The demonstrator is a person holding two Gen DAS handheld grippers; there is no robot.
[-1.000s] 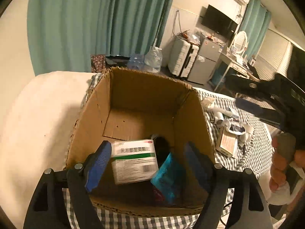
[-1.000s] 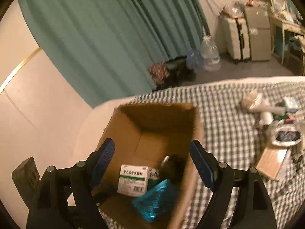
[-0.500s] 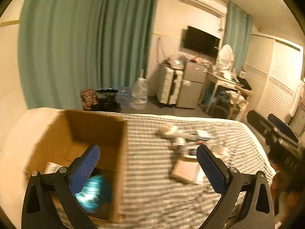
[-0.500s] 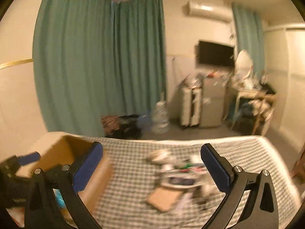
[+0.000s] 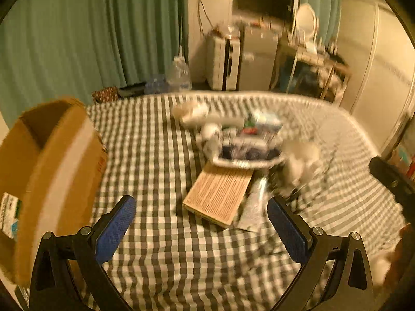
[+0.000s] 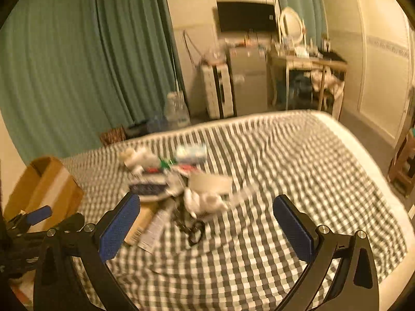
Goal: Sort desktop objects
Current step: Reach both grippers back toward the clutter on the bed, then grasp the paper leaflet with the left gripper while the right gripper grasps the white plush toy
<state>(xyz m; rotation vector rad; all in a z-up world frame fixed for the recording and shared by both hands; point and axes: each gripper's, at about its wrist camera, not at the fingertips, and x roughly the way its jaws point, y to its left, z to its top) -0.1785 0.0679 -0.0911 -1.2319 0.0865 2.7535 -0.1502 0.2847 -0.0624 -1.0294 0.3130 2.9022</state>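
Observation:
A cardboard box point(image 5: 46, 171) stands at the left of the checked cloth point(image 5: 160, 171); a white and green medicine carton point(image 5: 9, 215) shows inside it. A blurred pile of small objects point(image 5: 243, 142) lies mid-cloth, with a flat tan box point(image 5: 218, 194) in front of it. My left gripper point(image 5: 201, 226) is open and empty, above the cloth facing the tan box. My right gripper point(image 6: 207, 226) is open and empty, above the cloth in front of the pile point(image 6: 171, 181) and black scissors point(image 6: 192, 229). The box point(image 6: 44, 189) is at its far left.
The checked cloth covers a bed with a rounded white edge point(image 6: 376, 171). Behind it are green curtains point(image 5: 90, 39), water bottles point(image 5: 179, 76), a suitcase point(image 5: 223, 61), a small fridge point(image 5: 256, 57) and a cluttered desk point(image 6: 308, 77). The left gripper point(image 6: 28, 220) shows at the lower left.
Both grippers have swung right, away from above the cardboard box and toward the pile on the cloth. Both stayed open and empty.

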